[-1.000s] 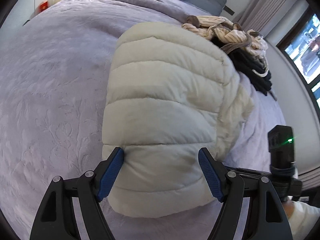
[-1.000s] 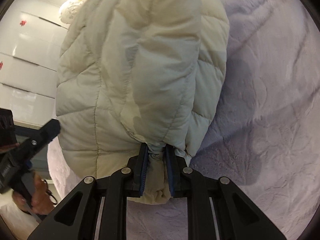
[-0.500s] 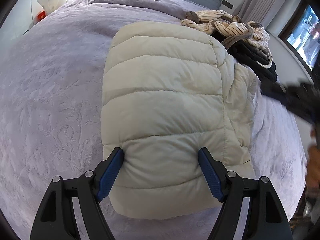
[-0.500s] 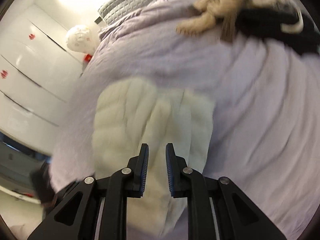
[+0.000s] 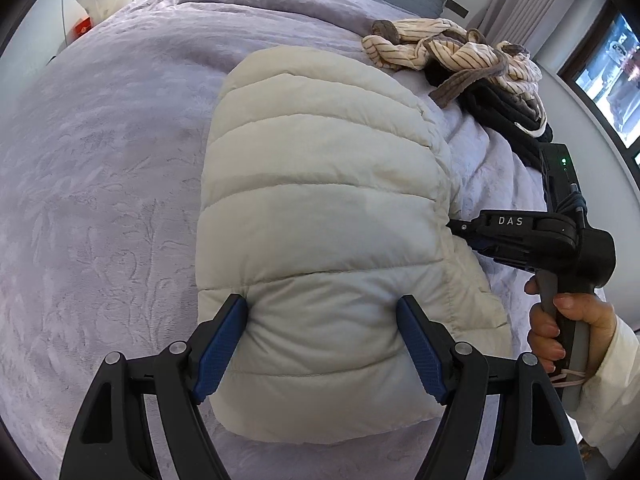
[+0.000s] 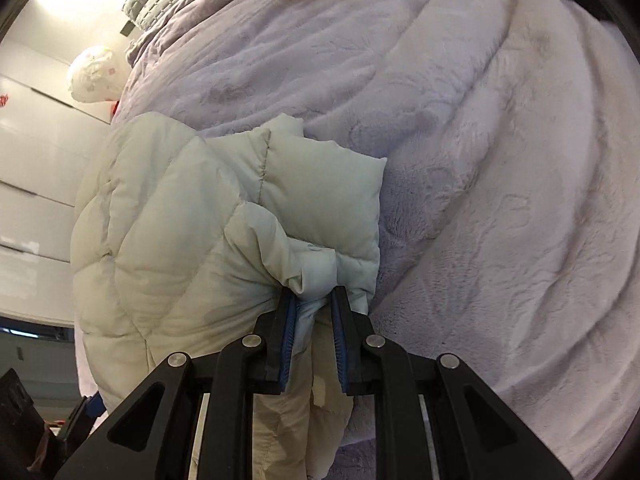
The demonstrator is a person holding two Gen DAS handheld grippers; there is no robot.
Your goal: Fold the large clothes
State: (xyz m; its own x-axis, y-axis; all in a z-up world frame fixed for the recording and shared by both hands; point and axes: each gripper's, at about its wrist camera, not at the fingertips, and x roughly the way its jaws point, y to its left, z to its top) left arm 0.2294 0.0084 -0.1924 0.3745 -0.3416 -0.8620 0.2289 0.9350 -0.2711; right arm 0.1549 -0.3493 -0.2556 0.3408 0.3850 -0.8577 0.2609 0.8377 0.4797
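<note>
On the lavender plush bedspread (image 5: 100, 200), embossed with leaf patterns, a cream quilted puffer jacket (image 5: 320, 208) lies folded in a puffy block near the near edge. The left gripper (image 5: 320, 344) points steeply down, its blue ribbed pads pressed into the jacket's near end, holding it. Striped and dark clothes (image 5: 472, 68) are heaped toward the far right corner. In the right wrist view, the right gripper (image 6: 314, 336) pinches a bunched fold of the jacket (image 6: 160, 240), jaws nearly together.
</note>
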